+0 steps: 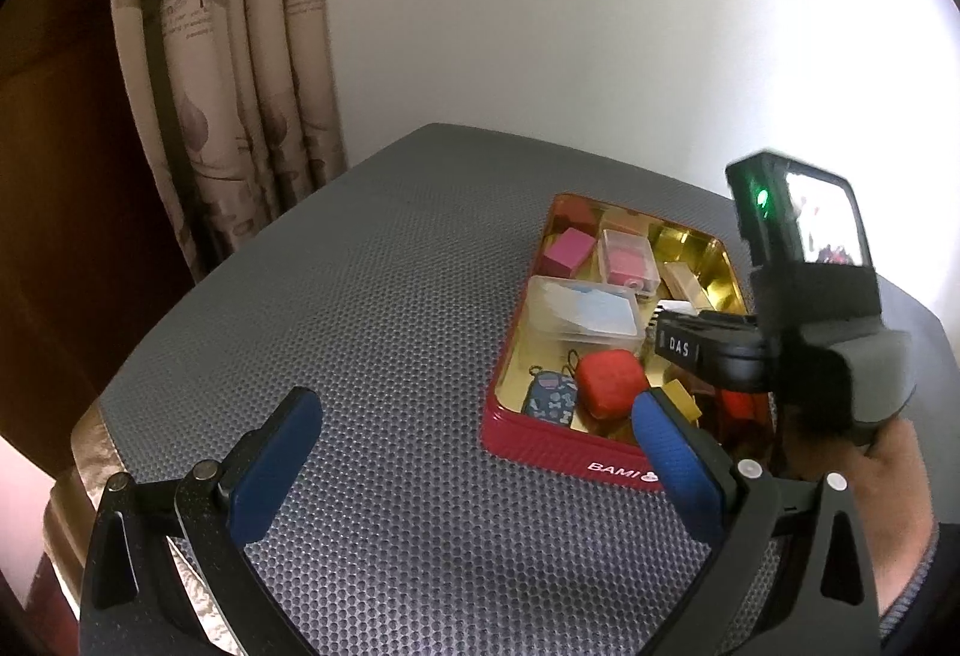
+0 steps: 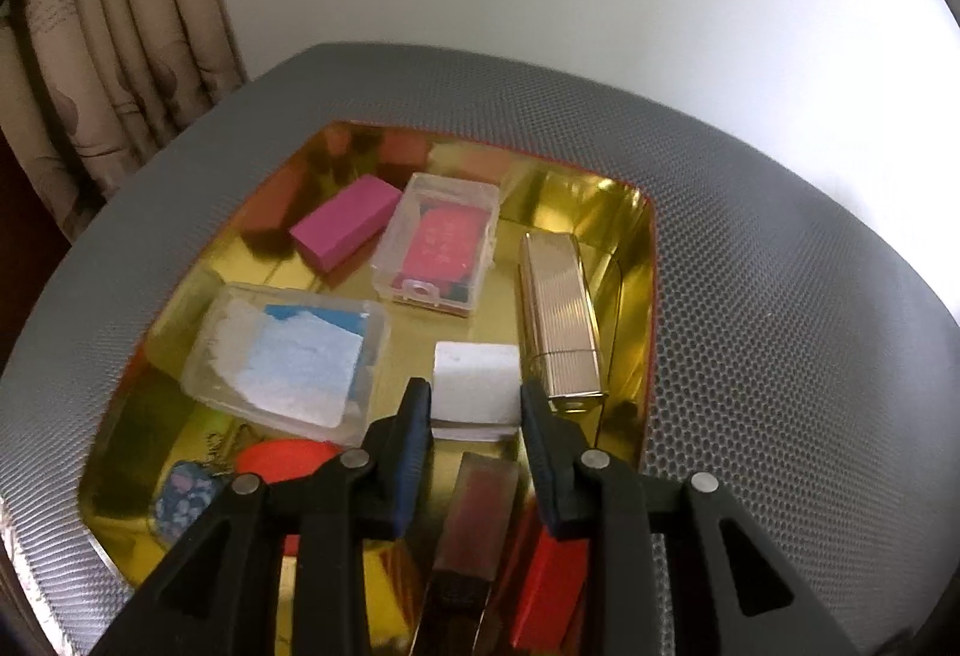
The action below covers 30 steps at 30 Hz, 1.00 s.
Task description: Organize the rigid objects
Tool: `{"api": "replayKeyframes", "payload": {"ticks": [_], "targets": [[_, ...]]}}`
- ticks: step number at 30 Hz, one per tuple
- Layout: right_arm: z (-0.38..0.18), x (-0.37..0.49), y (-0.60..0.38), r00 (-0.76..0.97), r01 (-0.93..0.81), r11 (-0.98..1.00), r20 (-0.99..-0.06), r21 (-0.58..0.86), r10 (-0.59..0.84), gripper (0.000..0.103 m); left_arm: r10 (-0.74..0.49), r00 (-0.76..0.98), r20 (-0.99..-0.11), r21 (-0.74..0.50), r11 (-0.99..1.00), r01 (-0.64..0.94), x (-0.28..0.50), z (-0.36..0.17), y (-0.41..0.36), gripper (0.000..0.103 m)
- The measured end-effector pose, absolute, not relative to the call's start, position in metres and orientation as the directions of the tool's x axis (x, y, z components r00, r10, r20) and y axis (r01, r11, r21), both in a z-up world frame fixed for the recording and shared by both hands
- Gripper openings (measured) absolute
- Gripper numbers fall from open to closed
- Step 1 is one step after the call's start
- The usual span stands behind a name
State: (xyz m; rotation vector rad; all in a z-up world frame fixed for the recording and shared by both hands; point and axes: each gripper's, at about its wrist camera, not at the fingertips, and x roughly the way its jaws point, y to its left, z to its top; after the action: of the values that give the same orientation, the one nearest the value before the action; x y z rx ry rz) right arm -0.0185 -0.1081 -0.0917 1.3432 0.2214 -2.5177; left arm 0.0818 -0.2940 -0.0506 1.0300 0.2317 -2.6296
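Gold foil lines the red tin, which is set on a bench covered in grey honeycomb mesh. A white cube is seen inside the tin between the right gripper, whose jaws stand slightly apart — whether the pads press on it cannot be told. A ribbed gold case lies just beside the cube, with a pink block and two clear plastic boxes further back. The left gripper is held wide open — nothing between its blue pads.
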Motion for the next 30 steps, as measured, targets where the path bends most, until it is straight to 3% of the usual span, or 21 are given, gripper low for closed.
{"api": "replayKeyframes", "payload": {"ticks": [10, 16, 18, 30], "targets": [[-0.03, 0.014, -0.069, -0.596, 0.302, -0.952, -0.77, 0.048, -0.227, 0.038, -0.217, -0.724, -0.655, 0.02, -0.963, 0.27, 0.085, -0.045, -0.26, 0.103], [-0.009, 0.04, -0.035, -0.662, 0.256, -0.967, -0.726, 0.013, -0.185, 0.046, -0.203, -0.727, -0.655, 0.039, -0.971, 0.236, 0.085, -0.049, -0.232, 0.103], [-0.004, 0.049, -0.022, -0.688, 0.235, -0.972, -0.709, -0.01, -0.159, 0.053, -0.19, -0.719, -0.668, 0.04, -0.975, 0.221, 0.082, -0.051, -0.225, 0.103], [0.013, 0.079, 0.041, -0.745, 0.172, -0.985, -0.652, 0.017, -0.141, 0.056, -0.264, -0.718, -0.643, 0.127, -0.962, 0.24, 0.051, -0.046, -0.192, 0.103]]}}
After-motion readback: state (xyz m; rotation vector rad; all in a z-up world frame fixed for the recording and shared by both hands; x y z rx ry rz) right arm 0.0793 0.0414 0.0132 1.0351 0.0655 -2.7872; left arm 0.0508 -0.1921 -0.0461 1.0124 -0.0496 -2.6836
